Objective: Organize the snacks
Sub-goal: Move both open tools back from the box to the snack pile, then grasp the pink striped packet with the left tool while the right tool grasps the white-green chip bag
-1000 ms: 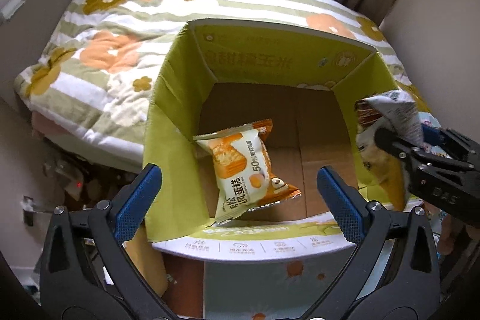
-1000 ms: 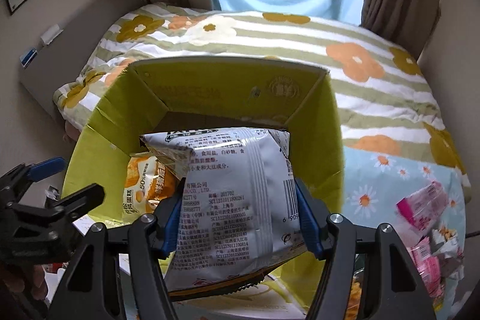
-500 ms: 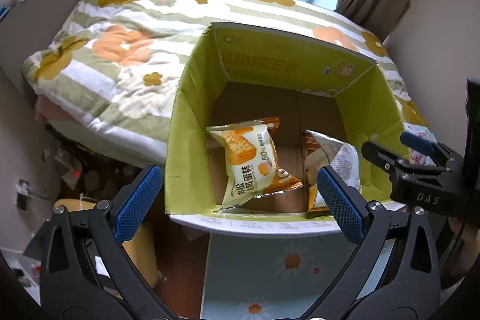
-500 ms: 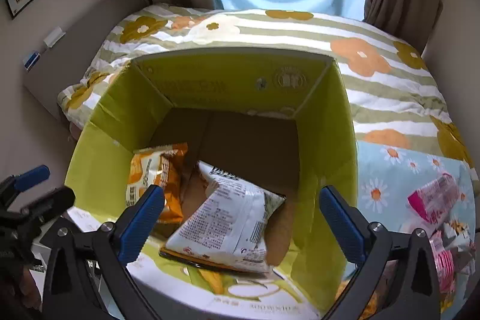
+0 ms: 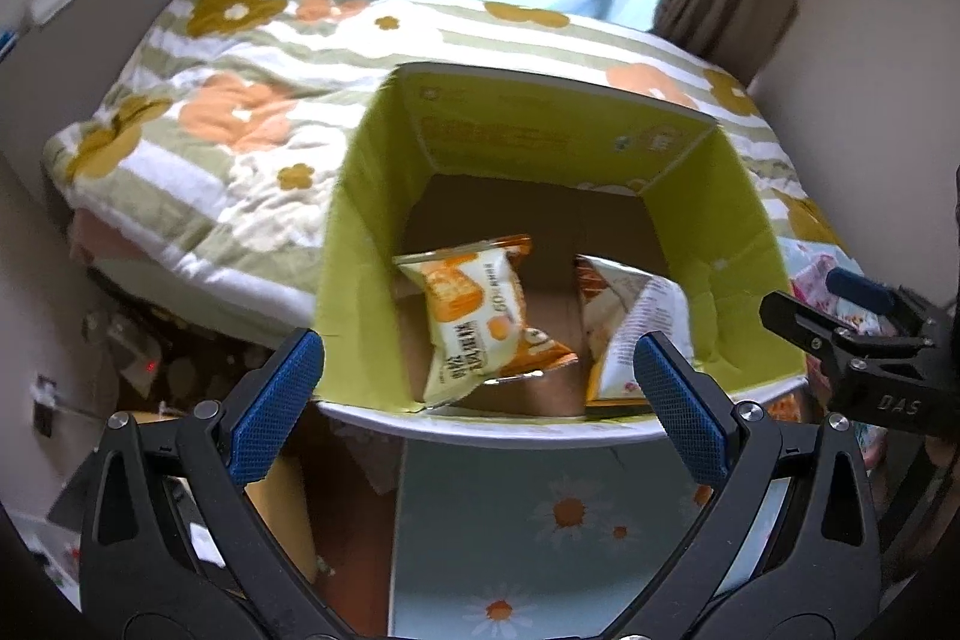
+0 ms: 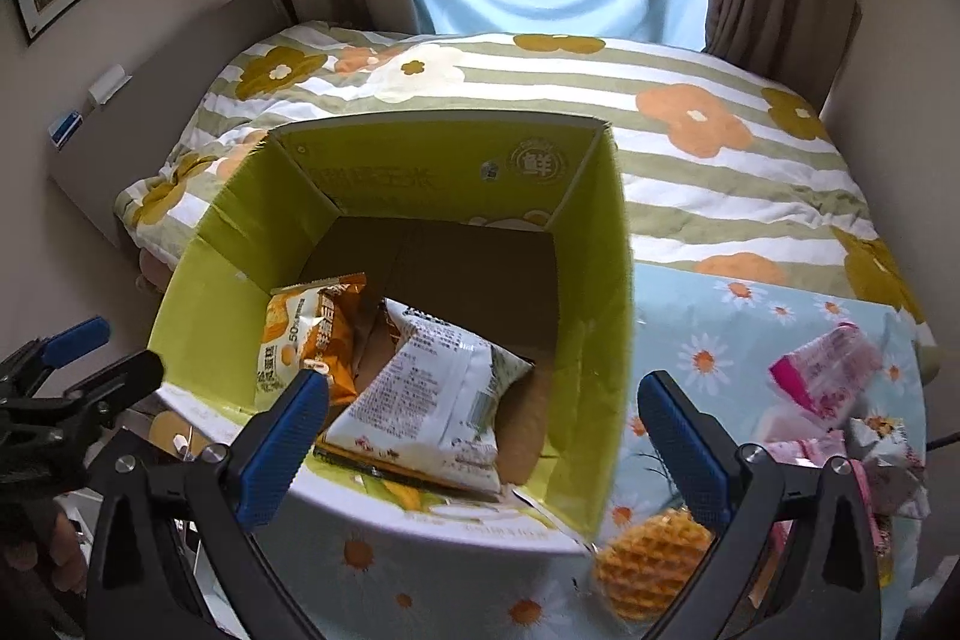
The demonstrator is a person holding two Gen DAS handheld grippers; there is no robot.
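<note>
An open yellow-green cardboard box (image 5: 360,244) (image 6: 204,274) stands on a daisy-print cloth. Two snack packets lie on its brown floor: an orange-and-white cake packet (image 5: 474,310) (image 6: 312,334) and a white printed packet (image 5: 630,316) (image 6: 432,400) to its right. My left gripper (image 5: 477,394) hangs open over the box's near rim with nothing between its blue pads. My right gripper (image 6: 480,430) is open too, above the box's near right corner, nothing in it; it shows at the right edge of the left wrist view (image 5: 858,334).
Pink snack packets (image 6: 828,370), a white packet (image 6: 888,442) and a waffle-pattern packet (image 6: 654,562) lie on the cloth right of the box. A flowered striped quilt (image 6: 690,148) covers the bed behind. Clutter sits on the floor (image 5: 132,352) left of the box.
My right gripper opened and let the white packet fall into the box beside the orange one. Both grippers then drew back a little from the box.
</note>
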